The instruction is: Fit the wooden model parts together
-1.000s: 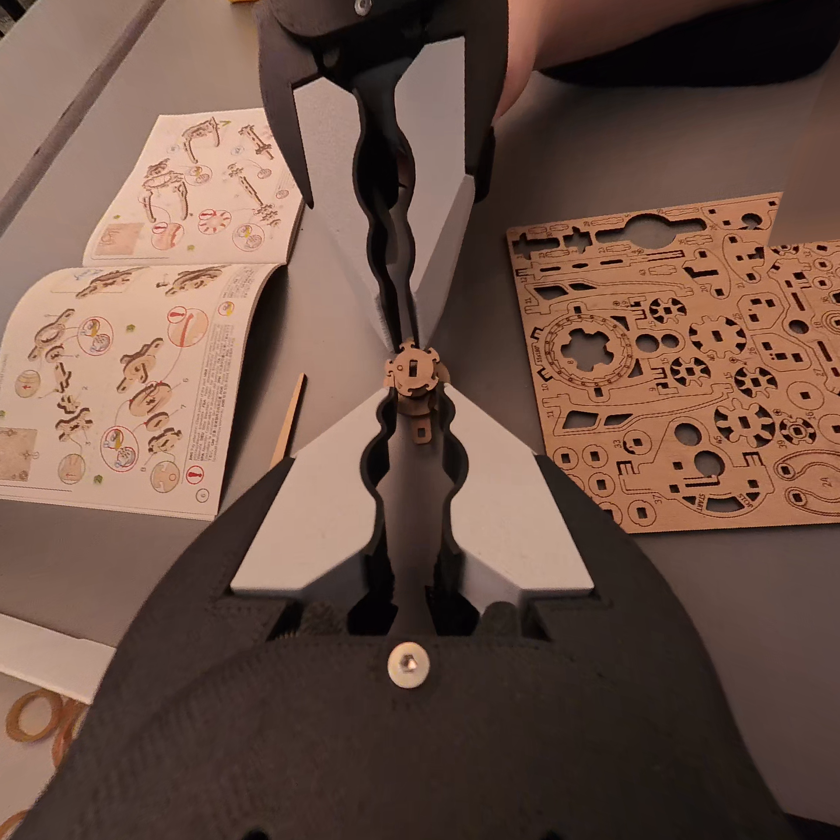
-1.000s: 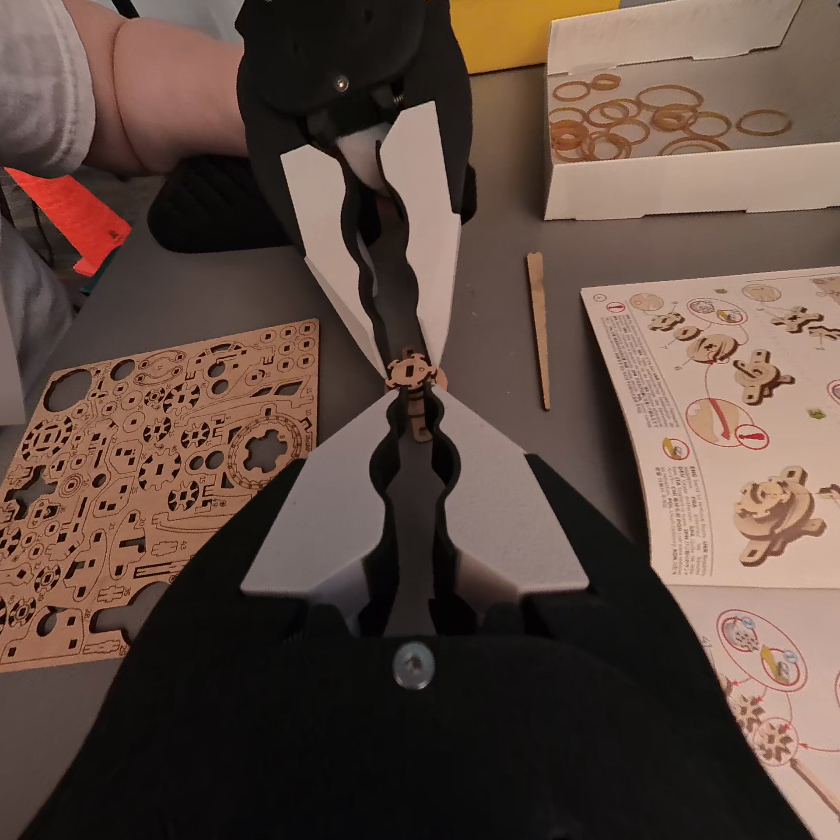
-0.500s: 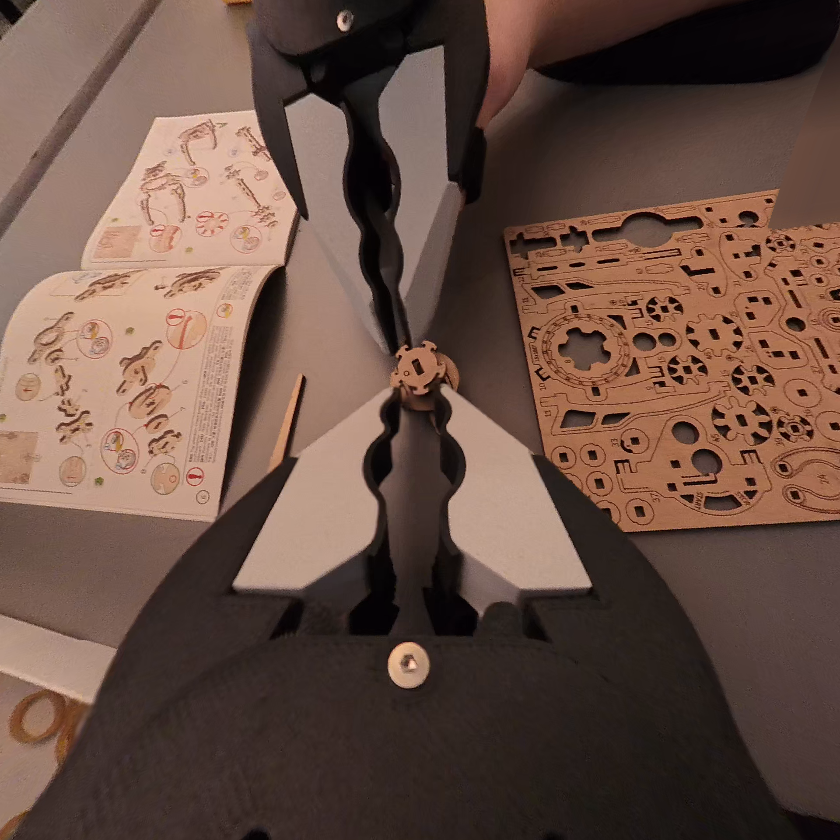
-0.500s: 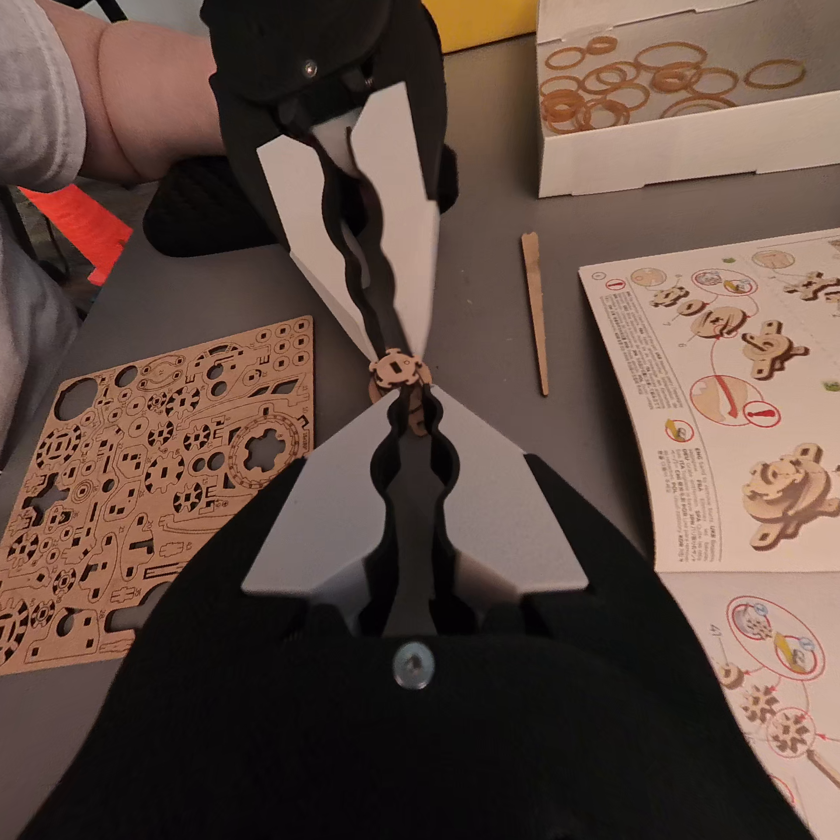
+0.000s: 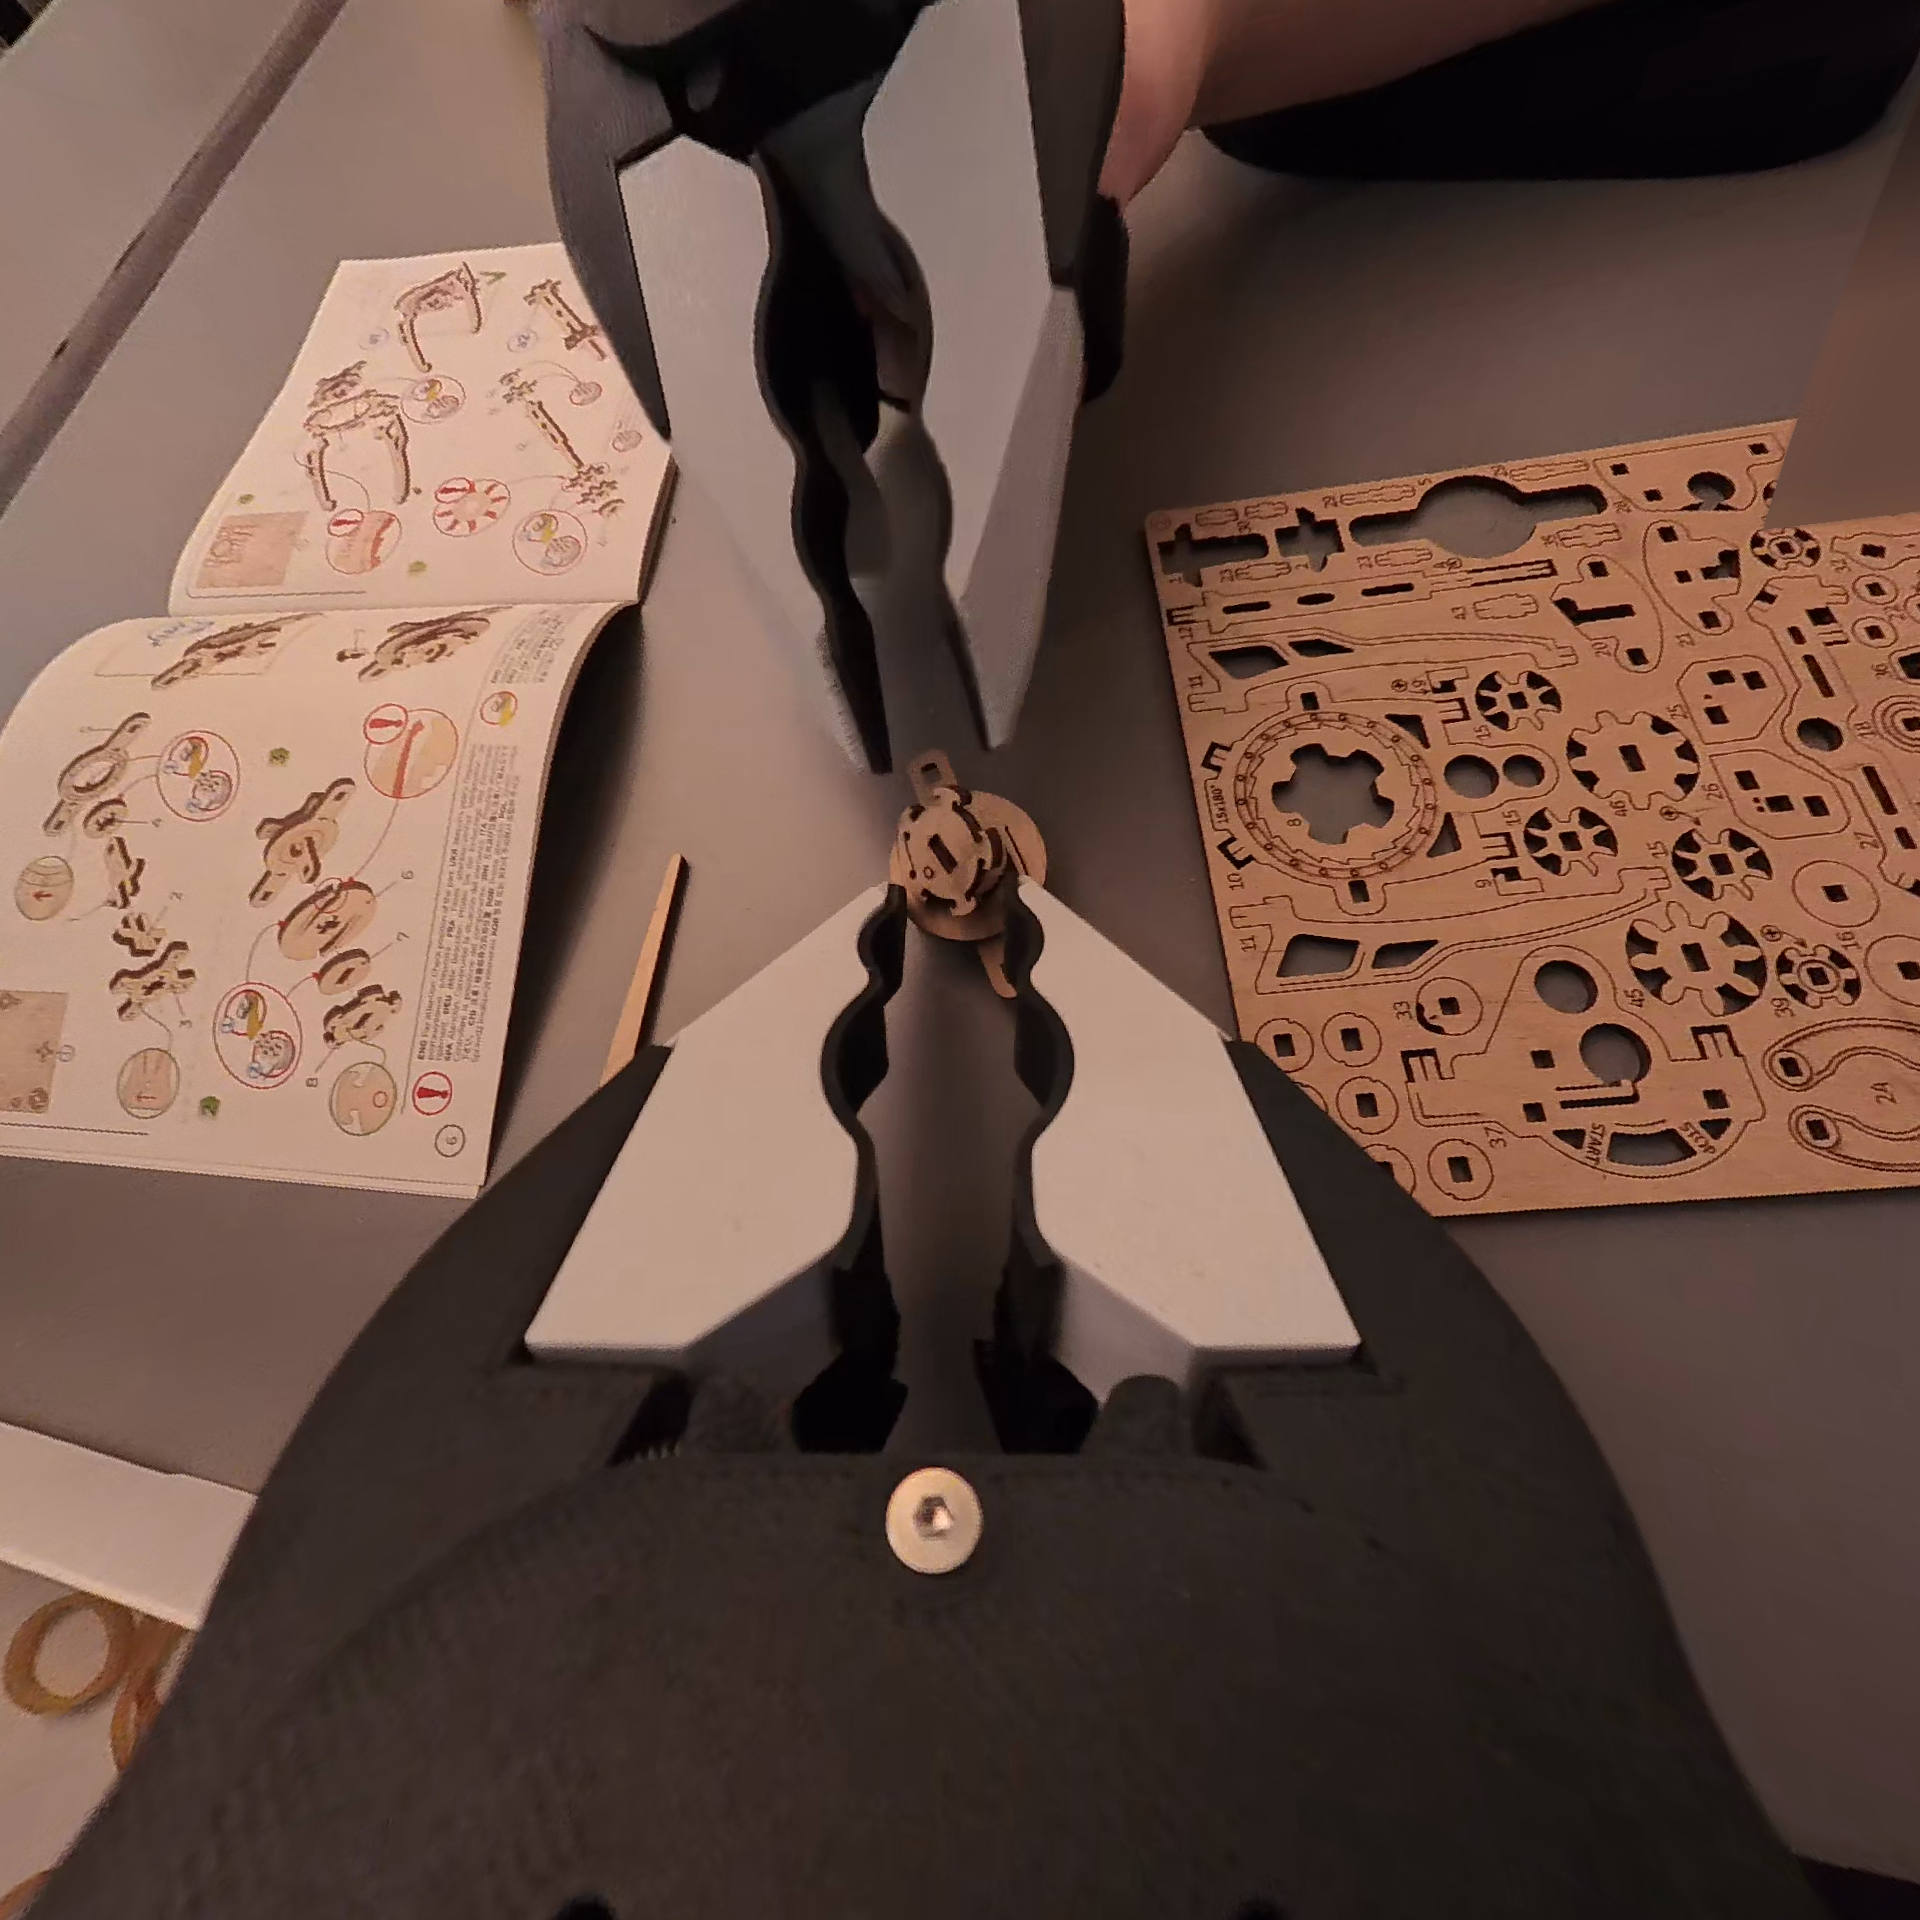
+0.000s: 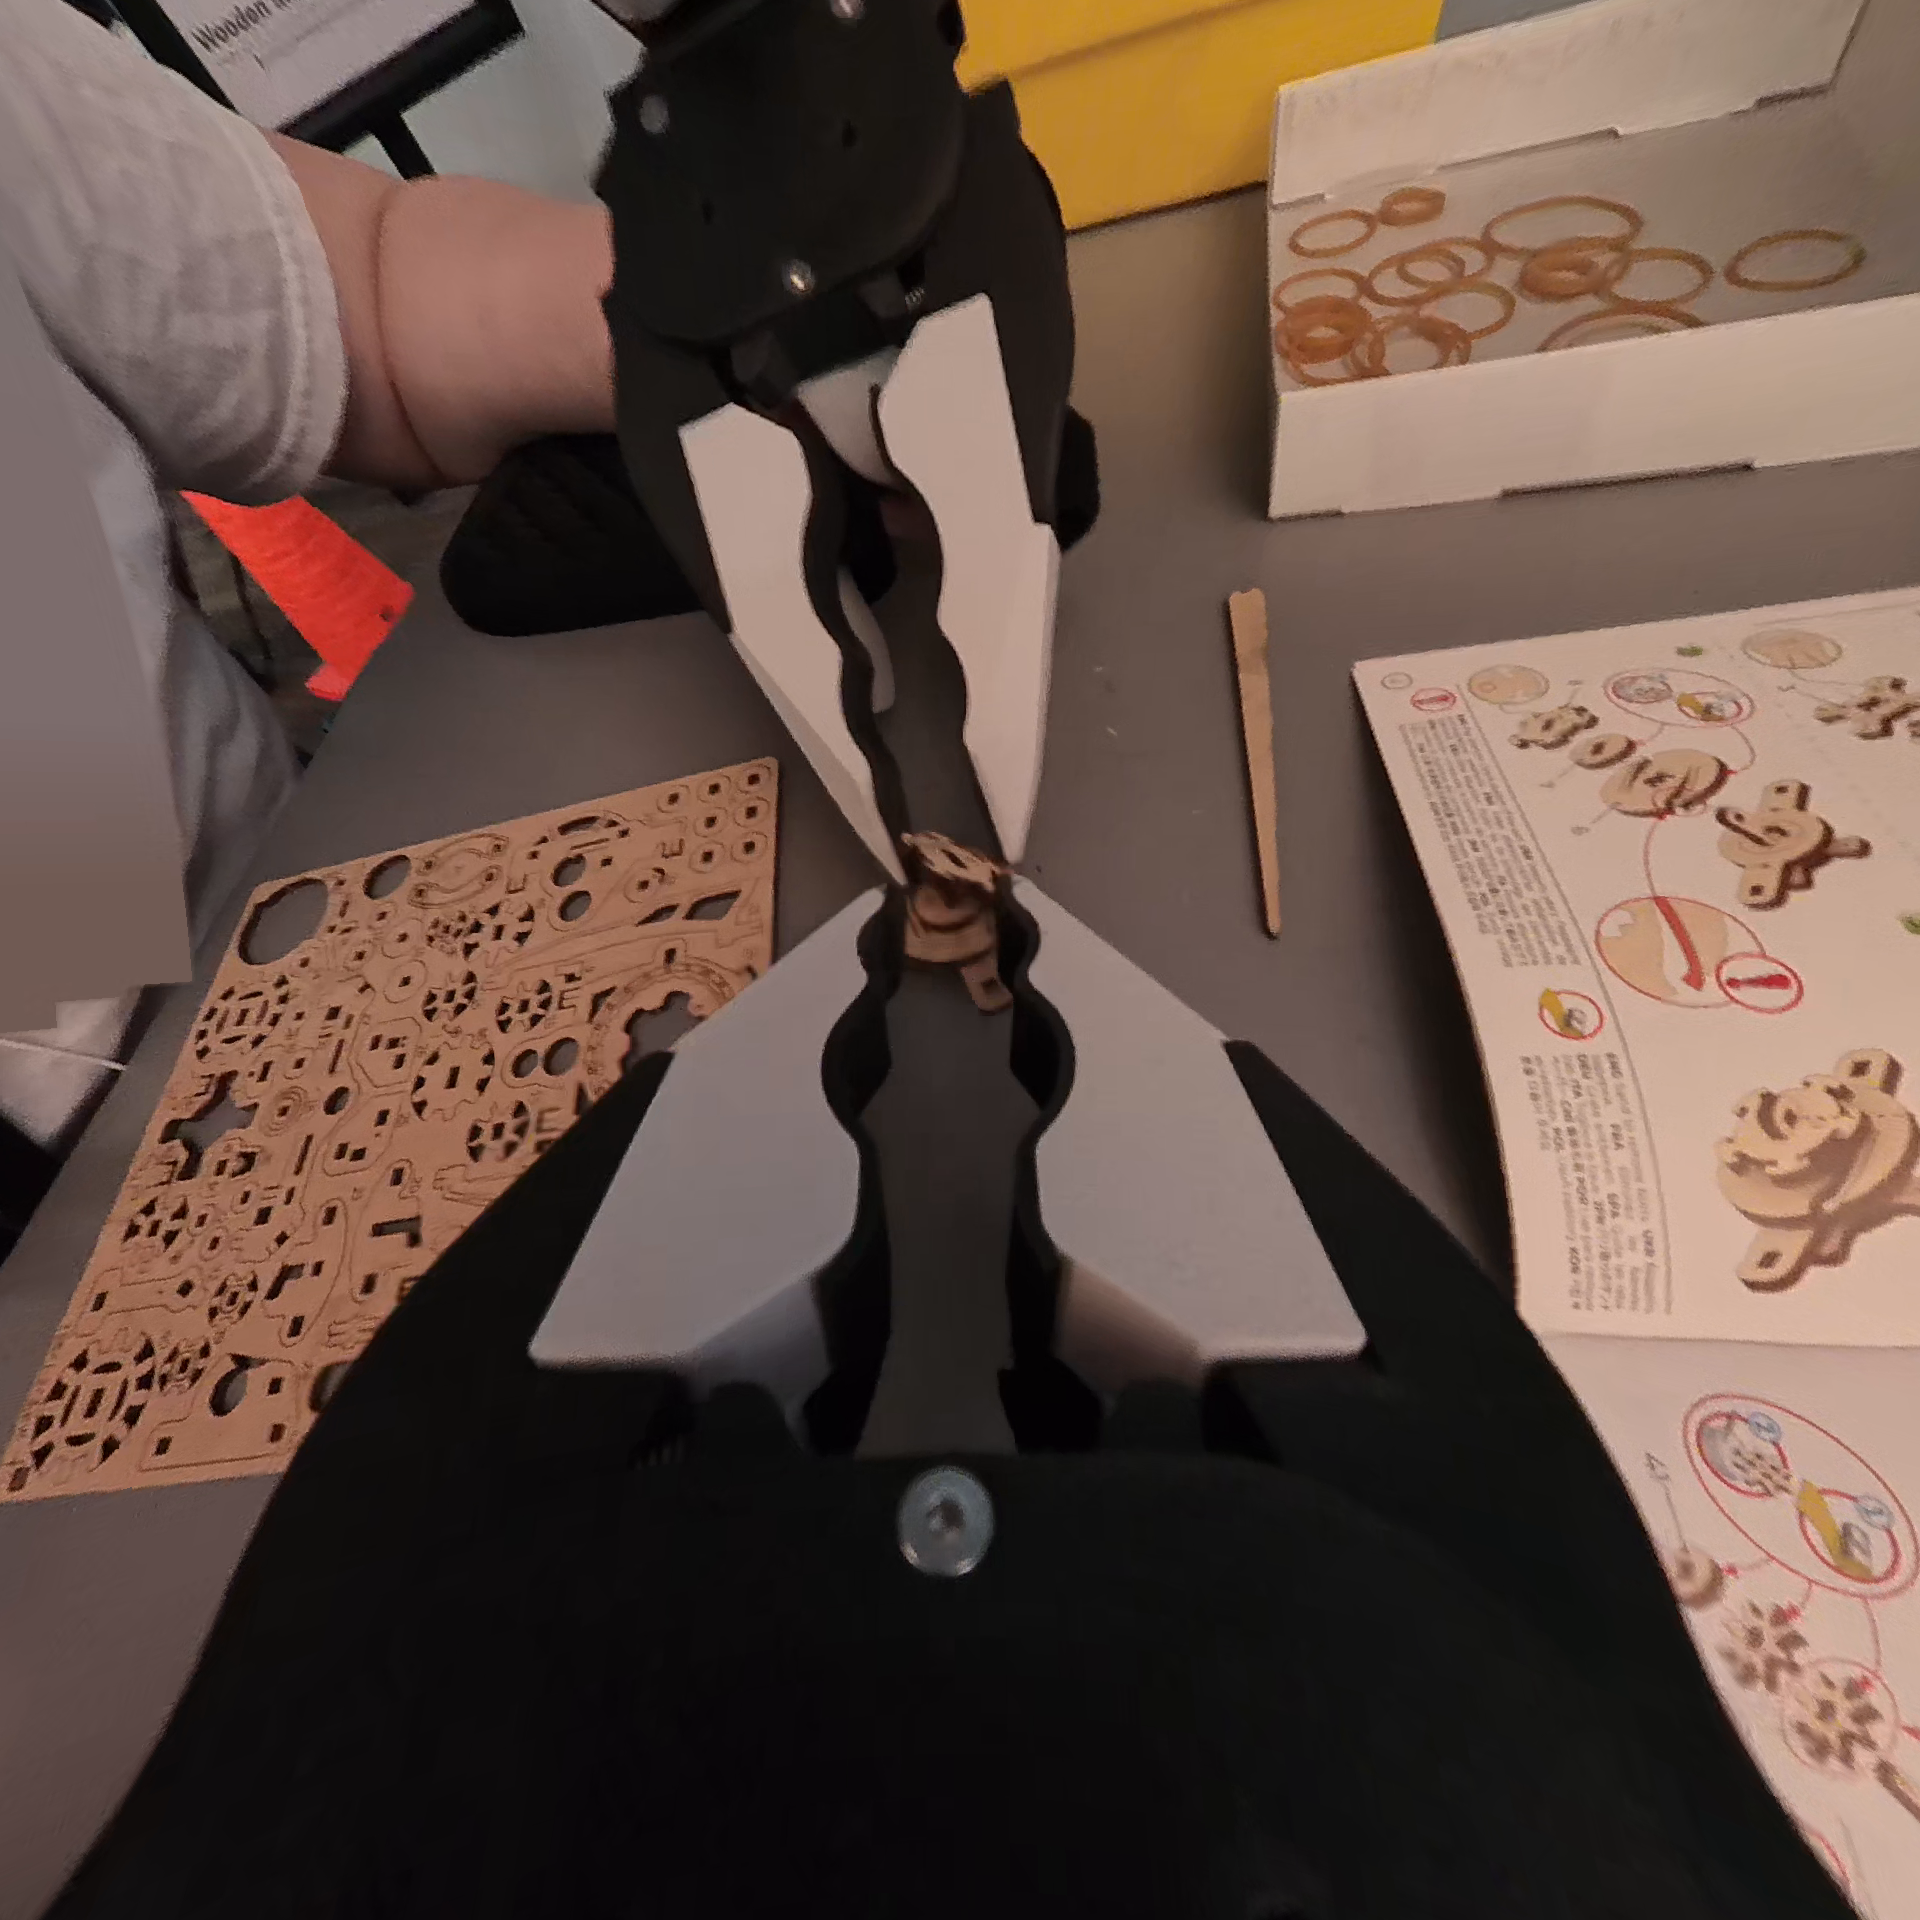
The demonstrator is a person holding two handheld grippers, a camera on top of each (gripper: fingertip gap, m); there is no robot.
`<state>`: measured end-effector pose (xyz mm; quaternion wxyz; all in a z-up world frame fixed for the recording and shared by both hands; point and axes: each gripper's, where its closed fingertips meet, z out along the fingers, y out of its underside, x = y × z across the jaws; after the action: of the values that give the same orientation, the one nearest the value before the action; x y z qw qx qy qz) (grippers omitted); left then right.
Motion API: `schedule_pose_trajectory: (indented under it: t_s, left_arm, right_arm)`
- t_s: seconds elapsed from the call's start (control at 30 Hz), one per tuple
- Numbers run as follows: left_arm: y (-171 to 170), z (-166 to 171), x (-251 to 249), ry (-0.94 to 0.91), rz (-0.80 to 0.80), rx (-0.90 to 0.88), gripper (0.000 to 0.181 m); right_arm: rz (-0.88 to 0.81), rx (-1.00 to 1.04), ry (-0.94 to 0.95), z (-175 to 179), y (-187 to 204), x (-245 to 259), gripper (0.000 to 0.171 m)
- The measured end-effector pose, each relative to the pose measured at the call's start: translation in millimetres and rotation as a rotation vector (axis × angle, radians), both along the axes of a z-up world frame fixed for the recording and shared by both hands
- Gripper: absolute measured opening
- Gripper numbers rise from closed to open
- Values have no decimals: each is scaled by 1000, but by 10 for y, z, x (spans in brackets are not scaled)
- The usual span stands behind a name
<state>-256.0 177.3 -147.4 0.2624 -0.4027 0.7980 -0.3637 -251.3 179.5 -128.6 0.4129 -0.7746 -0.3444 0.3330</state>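
A small wooden gear assembly (image 5: 951,862) hangs above the grey table between the two grippers. My left gripper (image 5: 956,891) is shut on its lower part, and a small tab hangs down between the jaws. My right gripper (image 5: 935,756) faces it from the far side with its tips slightly parted on either side of the assembly's top tab. In the right wrist view the assembly (image 6: 945,904) sits between my right gripper's (image 6: 954,899) tips, with the left gripper (image 6: 954,860) just behind it.
A laser-cut wooden part sheet (image 5: 1558,831) lies on the table (image 5: 1351,312) to one side and an open instruction booklet (image 5: 260,883) to the other. A thin wooden stick (image 5: 649,956) lies by the booklet. A white box (image 6: 1558,436) of rubber bands and a yellow box (image 6: 1195,94) stand beyond. A person's arm (image 6: 468,312) is nearby. My two grippers' fingertips are within a few centimetres of each other.
The right gripper's tips, closed on the assembly before, have parted and drawn back a little. The assembly has turned in the left gripper, showing more of its face and a tab on top.
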Motion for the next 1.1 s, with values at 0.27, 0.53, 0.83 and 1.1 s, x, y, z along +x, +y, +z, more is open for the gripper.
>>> schedule_pose_trajectory:
  t_s: [0.27,0.53,0.83,1.1]
  left_arm:
    - [-4,0,2,-3,-1,1,17]
    - [-12,0,5,-4,-3,0,17]
    - [21,226,39,-48,38,-181,28]
    - [111,543,82,-84,101,-503,33]
  right_arm:
    - [28,303,-257,26,0,-54,19]
    - [42,394,-414,-77,10,-73,4]
    - [16,608,-591,36,49,-33,3]
    - [-45,915,-858,246,110,33,3]
